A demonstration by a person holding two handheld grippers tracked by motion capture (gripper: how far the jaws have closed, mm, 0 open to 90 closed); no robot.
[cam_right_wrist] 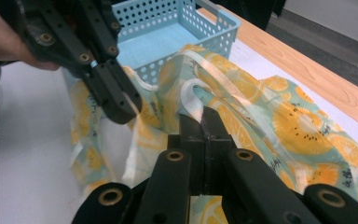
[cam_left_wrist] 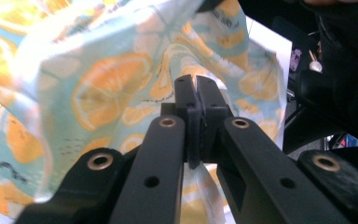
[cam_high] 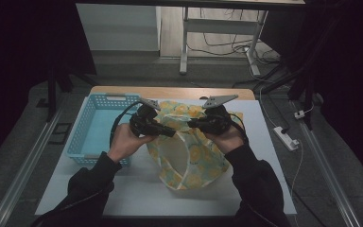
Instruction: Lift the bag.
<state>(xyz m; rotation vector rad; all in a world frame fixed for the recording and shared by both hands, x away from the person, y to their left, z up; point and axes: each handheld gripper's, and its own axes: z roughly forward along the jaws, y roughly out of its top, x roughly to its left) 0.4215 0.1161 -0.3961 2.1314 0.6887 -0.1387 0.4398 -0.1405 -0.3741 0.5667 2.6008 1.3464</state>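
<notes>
Both tongs are clamped on the lemon-print garment (cam_high: 189,146): our left tongs (cam_left_wrist: 196,88) pinch a fold of it, and our right tongs (cam_right_wrist: 204,122) bite its pale hem. It hangs at the centre of the high view, lower part draped on the white desk (cam_high: 142,189). We judge it light, soft and limp, likely to sag and slip, so hems make the safest hold. Left of it sits a rigid perforated blue basket (cam_high: 82,132).

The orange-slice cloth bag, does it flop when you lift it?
Probably yes. The thin orange-slice printed cloth bag sags and creases between the left gripper and right gripper, both shut on it, so it looks floppy. It likely weighs little, hanging from small pinches. It shouldn't roll.
</notes>
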